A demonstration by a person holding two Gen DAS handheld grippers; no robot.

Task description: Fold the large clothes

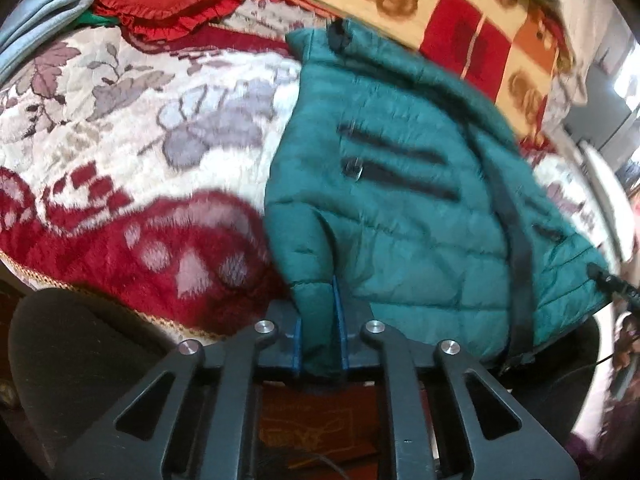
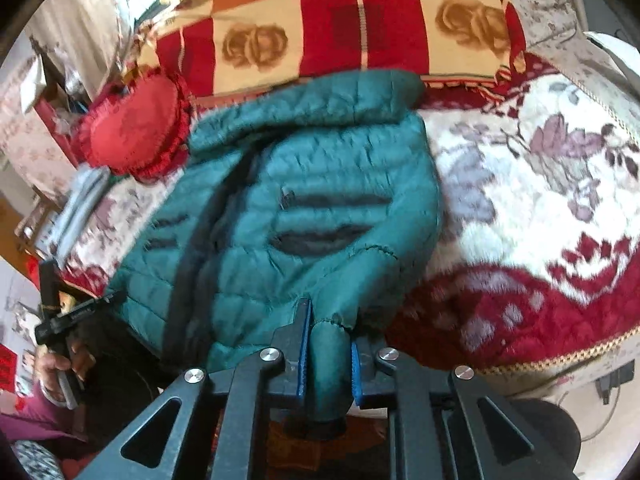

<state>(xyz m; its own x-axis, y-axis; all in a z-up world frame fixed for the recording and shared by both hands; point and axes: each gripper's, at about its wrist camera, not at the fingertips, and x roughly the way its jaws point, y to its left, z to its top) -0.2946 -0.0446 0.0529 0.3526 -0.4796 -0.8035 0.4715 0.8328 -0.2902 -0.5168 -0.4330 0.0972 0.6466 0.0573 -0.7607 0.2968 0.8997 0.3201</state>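
We had the left gripper [image 1: 320, 340] pinching the green puffer jacket [image 1: 400, 208] at its hem corner. Our right gripper [image 2: 330, 356] clamped a cuff, jacket on the floral blanket [image 1: 120, 120].

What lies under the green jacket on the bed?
The jacket lies on a white and red floral blanket, which shows all around it. The part of the blanket under the jacket is covered, so anything there cannot be seen.

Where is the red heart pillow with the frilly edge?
The red frilly heart-shaped pillow lies at the far end of the bed, left of the green puffer jacket in the right wrist view, beside the checkered red-and-cream blanket.
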